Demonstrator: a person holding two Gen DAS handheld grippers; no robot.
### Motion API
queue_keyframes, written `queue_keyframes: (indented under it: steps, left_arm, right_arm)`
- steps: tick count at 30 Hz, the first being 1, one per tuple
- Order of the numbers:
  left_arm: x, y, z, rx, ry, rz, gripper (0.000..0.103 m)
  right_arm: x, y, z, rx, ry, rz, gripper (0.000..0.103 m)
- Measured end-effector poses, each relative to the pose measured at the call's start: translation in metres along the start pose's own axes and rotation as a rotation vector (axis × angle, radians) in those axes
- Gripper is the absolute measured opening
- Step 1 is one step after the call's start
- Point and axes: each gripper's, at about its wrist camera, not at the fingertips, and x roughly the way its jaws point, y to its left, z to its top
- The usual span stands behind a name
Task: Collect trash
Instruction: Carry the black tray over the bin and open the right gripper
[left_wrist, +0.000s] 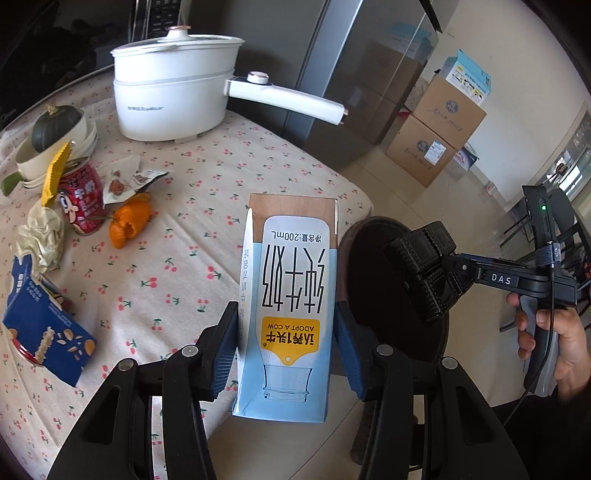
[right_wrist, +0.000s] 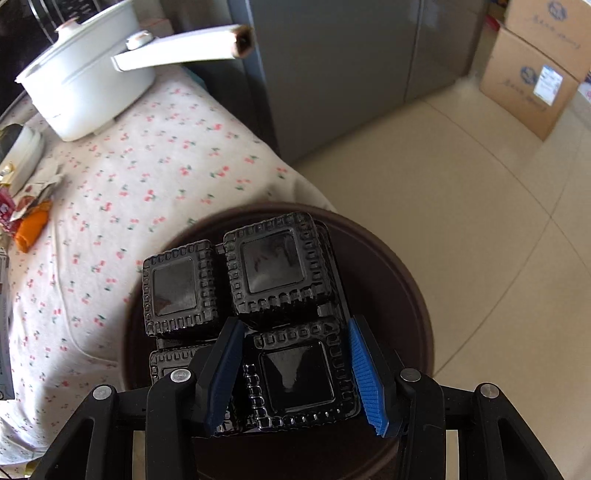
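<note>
Left gripper (left_wrist: 286, 350) clamps a tall light-blue and white paper milk carton (left_wrist: 291, 306) w/ a brown band at its far end. Carton's long axis runs away from the camera along the fingers; print reads upside down, so its top end lies nearest the camera and its base points far. Blue ribbed pads (left_wrist: 225, 350) press both narrow sides.

Right gripper (right_wrist: 295, 376) is closed on a glossy black moulded plastic tray (right_wrist: 258, 295) of square cells w/ beaded edges, the pads on either side of one near cell. Tray hangs over the round dark-brown bin (right_wrist: 388, 280), which stands on pale floor tiles just right of the table. In the left view a hand (left_wrist: 554, 343) grips the right tool's handle.

Table: soft cream cloth w/ small red cherry print (left_wrist: 192, 229). Far side: white enamel-look pot w/ lid and long handle (left_wrist: 173, 92). Left side: red drink can (left_wrist: 83, 201), orange peel (left_wrist: 129, 221), crumpled paper (left_wrist: 40, 236), blue snack box (left_wrist: 48, 332), torn wrappers (left_wrist: 129, 177), stacked bowls w/ a dark green squash (left_wrist: 55, 125).

Room: grey fridge (left_wrist: 351, 74) behind, brown cardboard boxes (left_wrist: 436, 136) on the floor at right.
</note>
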Motion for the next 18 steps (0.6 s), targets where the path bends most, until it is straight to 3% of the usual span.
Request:
queue_keyframes:
  steps: [6,9,18]
  left_arm:
    - [0.024,-0.037,-0.002,0.064,0.035,-0.026,0.053]
    - [0.034,-0.050,-0.002,0.085,0.048,-0.042,0.053]
    - [0.066,-0.086,-0.001,0.136,0.085,-0.083,0.053]
  right_arm:
    - [0.014,-0.027,-0.009,0.050,0.043,0.005,0.056]
    - [0.013,-0.031,-0.011,0.048,0.050,0.013,0.069]
    - [-0.009,-0.046,-0.017,0.052,0.005,-0.001,0.075]
